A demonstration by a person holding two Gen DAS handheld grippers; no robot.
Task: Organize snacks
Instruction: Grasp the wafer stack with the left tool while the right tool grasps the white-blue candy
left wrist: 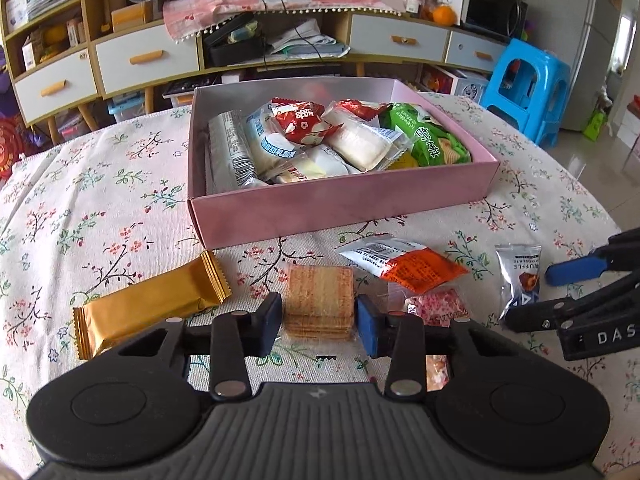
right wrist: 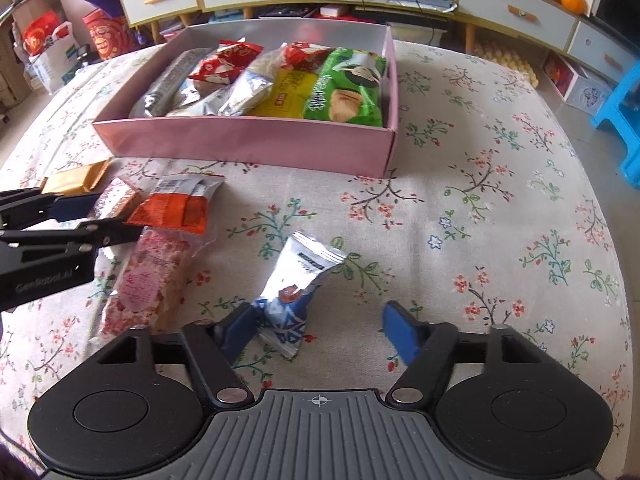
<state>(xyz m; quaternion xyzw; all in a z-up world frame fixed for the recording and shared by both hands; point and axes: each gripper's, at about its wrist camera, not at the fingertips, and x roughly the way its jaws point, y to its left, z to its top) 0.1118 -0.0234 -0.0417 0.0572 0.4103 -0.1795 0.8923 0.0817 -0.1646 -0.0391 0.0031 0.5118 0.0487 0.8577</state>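
A: We see the left gripper (left wrist: 318, 320) pinching the clear-wrapped biscuit stack (left wrist: 320, 300), just in front of the pink box (left wrist: 340, 212); correct?
B: Yes; our right gripper (right wrist: 320, 330) stands spread around the silver truffle packet (right wrist: 294, 292), also before the box; only one pad touches it.

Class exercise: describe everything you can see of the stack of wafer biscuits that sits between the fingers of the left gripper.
The wafer stack is a squarish block of thin tan layers with a fine grid texture on top, apparently in clear wrap. It lies flat on the floral tablecloth, in front of the pink box. The left gripper brackets its near end, a pad against each side. The gold packet lies to its left and the orange packet to its right.
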